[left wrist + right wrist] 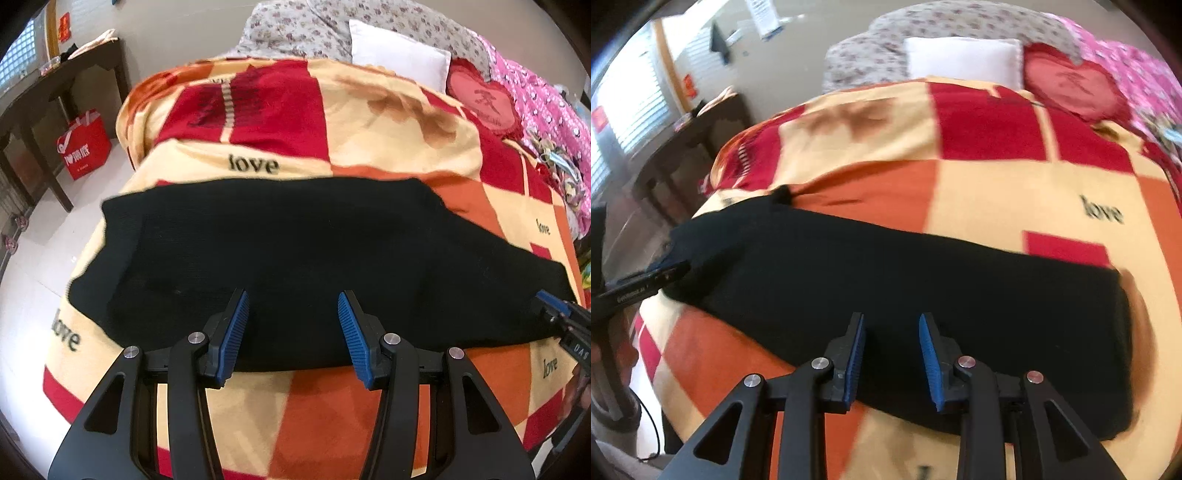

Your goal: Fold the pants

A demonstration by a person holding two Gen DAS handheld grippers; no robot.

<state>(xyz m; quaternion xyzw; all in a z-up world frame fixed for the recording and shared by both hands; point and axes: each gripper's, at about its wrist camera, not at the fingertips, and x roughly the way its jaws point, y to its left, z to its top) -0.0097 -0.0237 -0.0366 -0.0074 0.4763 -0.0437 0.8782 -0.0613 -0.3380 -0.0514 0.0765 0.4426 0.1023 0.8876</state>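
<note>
Black pants (295, 258) lie flat across a red, orange and cream "love" blanket (332, 406) on a bed. They also show in the right wrist view (905, 288). My left gripper (293, 299) is open and empty, hovering over the near edge of the pants at their left part. My right gripper (892, 317) is open and empty, over the near edge of the pants toward their right part. The right gripper shows at the right edge of the left wrist view (561, 314). The left gripper shows at the left edge of the right wrist view (639, 284).
A white pillow (399, 55), a red heart cushion (484, 99) and pink bedding (546, 122) lie at the head of the bed. A dark wooden table (48, 96) and a red bag (85, 144) stand on the floor left of the bed.
</note>
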